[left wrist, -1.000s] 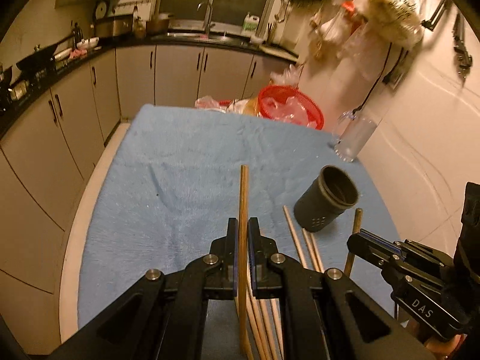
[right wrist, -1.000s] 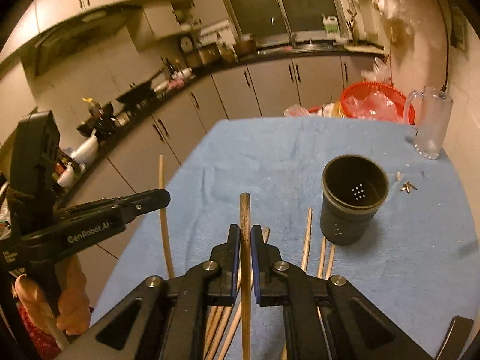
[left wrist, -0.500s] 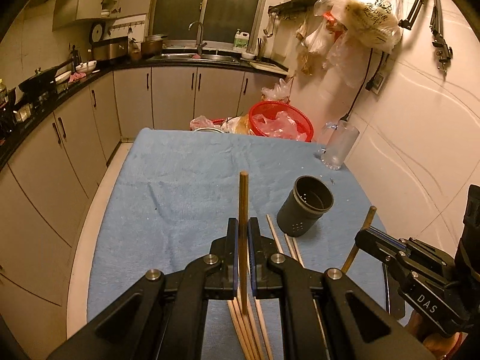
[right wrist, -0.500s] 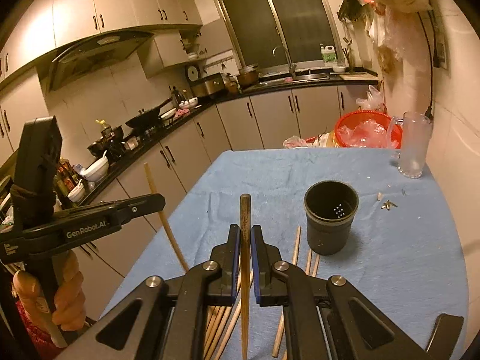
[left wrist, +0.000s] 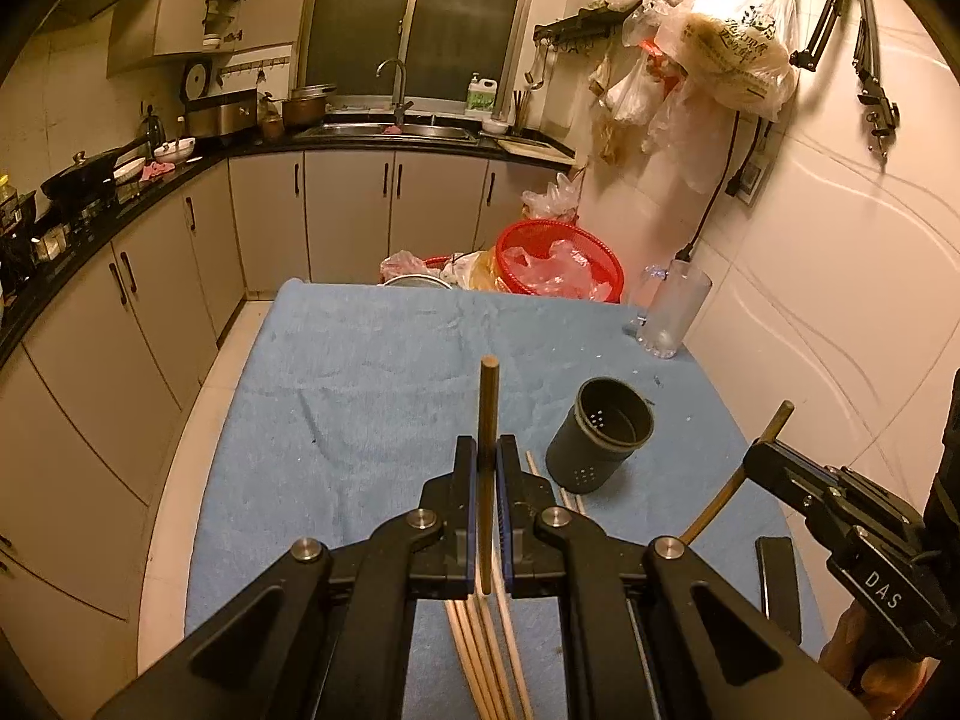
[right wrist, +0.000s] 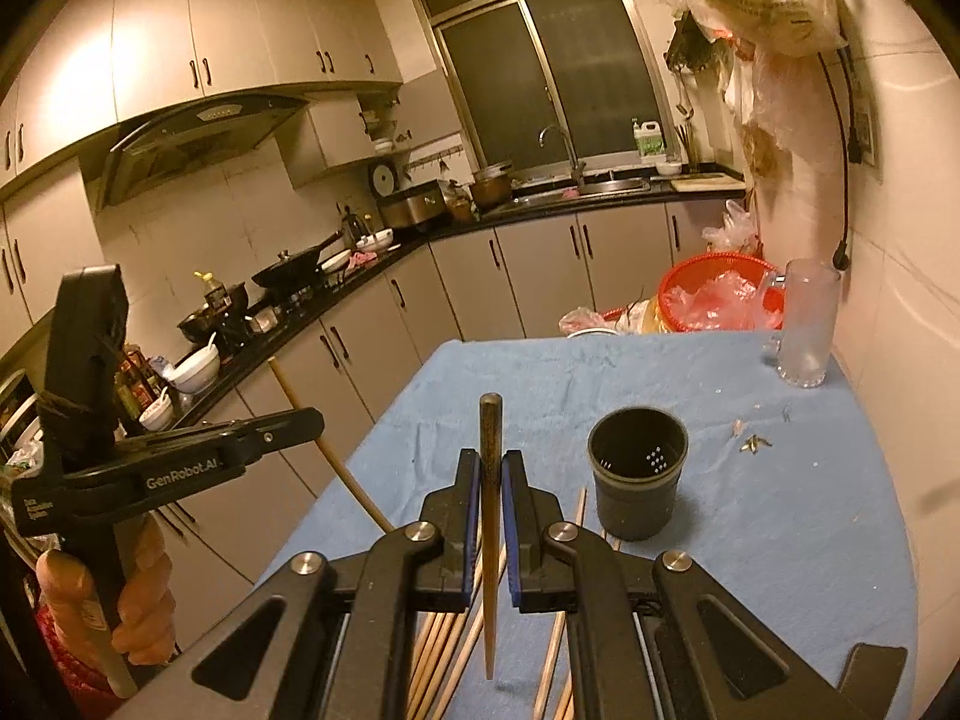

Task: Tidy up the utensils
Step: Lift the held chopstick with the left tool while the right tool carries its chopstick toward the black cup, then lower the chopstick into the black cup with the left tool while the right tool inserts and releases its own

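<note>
One chopstick (left wrist: 487, 420) is clamped in the left gripper (left wrist: 487, 480), another chopstick (right wrist: 491, 480) in the right gripper (right wrist: 491, 492); the holder (right wrist: 637, 480) at frame centre is seen empty, with loose chopsticks (left wrist: 480, 648) left on the cloth (left wrist: 372, 396).

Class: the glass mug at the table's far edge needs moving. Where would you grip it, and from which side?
Grip the glass mug by its handle, coming from its left in the right wrist view. It stands upright with the wall close on its right.

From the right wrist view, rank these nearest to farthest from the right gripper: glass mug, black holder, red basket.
1. black holder, just right of the right gripper on the blue cloth.
2. glass mug, far right by the wall.
3. red basket, beyond the table's far edge.
</note>
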Demonstrator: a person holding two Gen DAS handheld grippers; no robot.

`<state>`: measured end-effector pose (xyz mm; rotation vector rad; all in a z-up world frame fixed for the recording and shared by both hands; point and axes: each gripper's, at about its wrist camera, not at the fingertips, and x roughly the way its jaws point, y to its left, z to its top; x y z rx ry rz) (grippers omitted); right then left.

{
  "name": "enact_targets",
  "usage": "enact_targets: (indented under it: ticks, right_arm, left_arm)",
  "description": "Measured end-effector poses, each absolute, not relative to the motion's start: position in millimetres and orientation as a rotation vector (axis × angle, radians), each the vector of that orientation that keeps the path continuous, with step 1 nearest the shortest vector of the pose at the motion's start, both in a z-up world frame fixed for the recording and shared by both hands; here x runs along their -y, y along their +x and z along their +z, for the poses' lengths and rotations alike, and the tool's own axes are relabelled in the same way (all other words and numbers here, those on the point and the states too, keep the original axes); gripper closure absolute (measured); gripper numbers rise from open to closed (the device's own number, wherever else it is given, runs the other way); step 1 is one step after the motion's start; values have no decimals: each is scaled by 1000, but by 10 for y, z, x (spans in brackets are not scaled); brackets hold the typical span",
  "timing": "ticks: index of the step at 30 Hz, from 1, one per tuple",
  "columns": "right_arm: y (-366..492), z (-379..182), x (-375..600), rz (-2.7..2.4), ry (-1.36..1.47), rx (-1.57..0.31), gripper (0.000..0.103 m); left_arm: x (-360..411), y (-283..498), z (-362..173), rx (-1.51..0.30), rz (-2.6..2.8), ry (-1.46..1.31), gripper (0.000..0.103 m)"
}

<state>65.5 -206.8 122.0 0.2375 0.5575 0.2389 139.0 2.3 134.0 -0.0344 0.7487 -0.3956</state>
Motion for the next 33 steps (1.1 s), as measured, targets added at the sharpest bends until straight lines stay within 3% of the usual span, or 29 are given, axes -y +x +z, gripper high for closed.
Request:
enact_targets:
  ticks: [23,33]
  right_arm:
    - [1045,2278,2919,99,270,-370,95]
    - [1503,2137,3077,62,275,-402,95]
  left_arm:
    - [697,1675,2359,-608,-489,-14,97]
    - [1040,2101,2123,-644,-515,-48,97]
